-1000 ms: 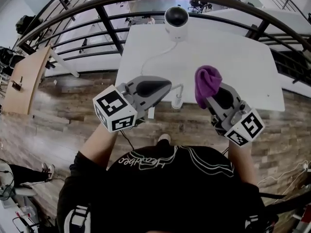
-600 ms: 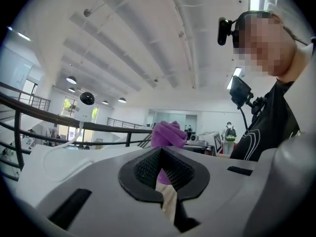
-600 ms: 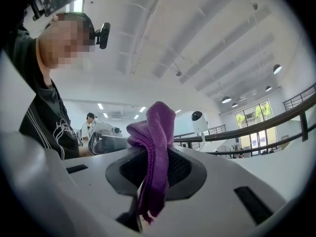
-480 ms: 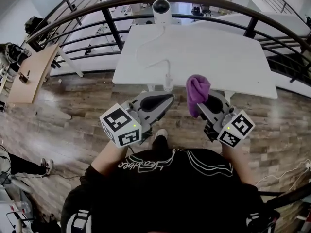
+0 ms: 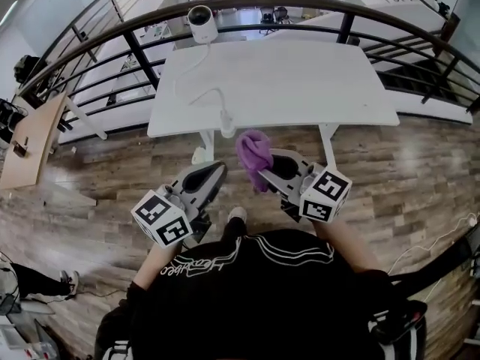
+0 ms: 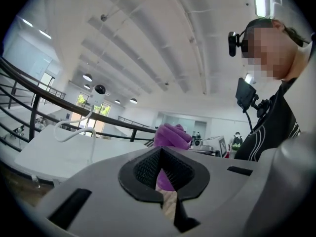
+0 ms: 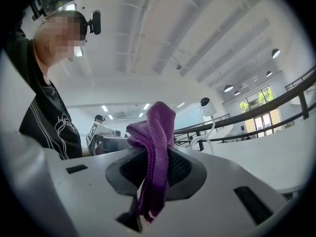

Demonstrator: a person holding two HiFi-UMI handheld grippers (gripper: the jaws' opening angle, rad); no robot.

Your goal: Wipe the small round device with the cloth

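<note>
Head view: I am holding the left gripper [image 5: 212, 175] and right gripper [image 5: 264, 172] short of the white table [image 5: 300, 81]; the small round device [image 5: 202, 22] is standing at its far left corner
Left gripper view: jaws are pressing together, empty
Right gripper view: jaws are pinching the purple cloth [image 7: 155, 147], bunched upward

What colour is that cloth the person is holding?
The cloth is purple, clearest in the right gripper view.

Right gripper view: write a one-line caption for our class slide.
The right gripper clamps a purple cloth, with the small round device standing on the white table beyond.
</note>
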